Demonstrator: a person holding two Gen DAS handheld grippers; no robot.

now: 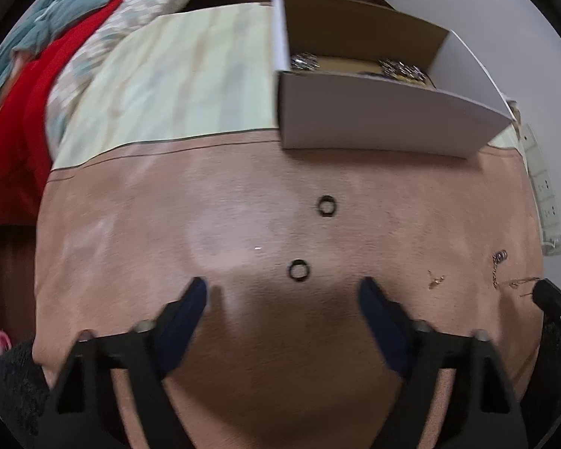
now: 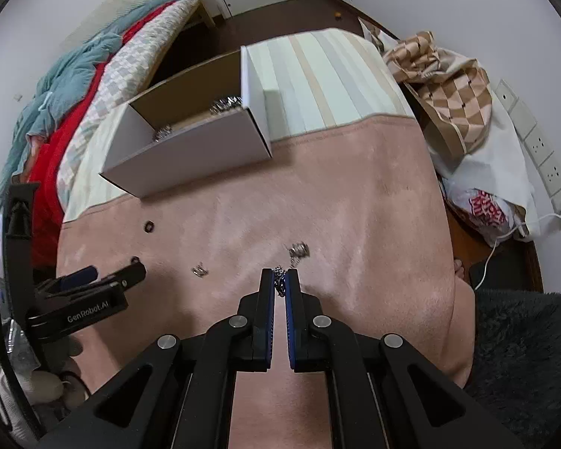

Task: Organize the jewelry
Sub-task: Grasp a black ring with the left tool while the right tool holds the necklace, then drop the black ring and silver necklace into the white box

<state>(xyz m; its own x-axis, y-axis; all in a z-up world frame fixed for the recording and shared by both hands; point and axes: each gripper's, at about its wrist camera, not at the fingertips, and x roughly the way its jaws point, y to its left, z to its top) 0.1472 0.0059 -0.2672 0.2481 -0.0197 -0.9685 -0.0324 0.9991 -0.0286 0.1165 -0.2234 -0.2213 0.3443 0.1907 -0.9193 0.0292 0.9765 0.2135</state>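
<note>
A: Your left gripper (image 1: 282, 292) is hovering over the pink blanket-covered bed (image 1: 168, 224) with its dark blue fingers (image 1: 190, 299) spread wide and gripping nothing. The nearer small black ring (image 1: 298, 271) is lying on the blanket just ahead of the gap between them, and a second black ring (image 1: 326, 206) is sitting farther on, toward the open white cardboard box (image 1: 374, 123).

B: And your right gripper (image 2: 279, 280) is pinching a dark silvery chain (image 2: 279, 280) between nearly closed fingers (image 2: 268, 288), low over the blanket.

A: You are also leaving a small silver coiled piece (image 2: 299, 250) just beyond those tips, and a tiny silver earring-like piece (image 2: 200, 270) off to their left.

B: The box is resting where the pink blanket meets the pale striped sheet (image 2: 318, 82), with shiny silver jewelry (image 2: 226, 105) already piled inside.
</note>
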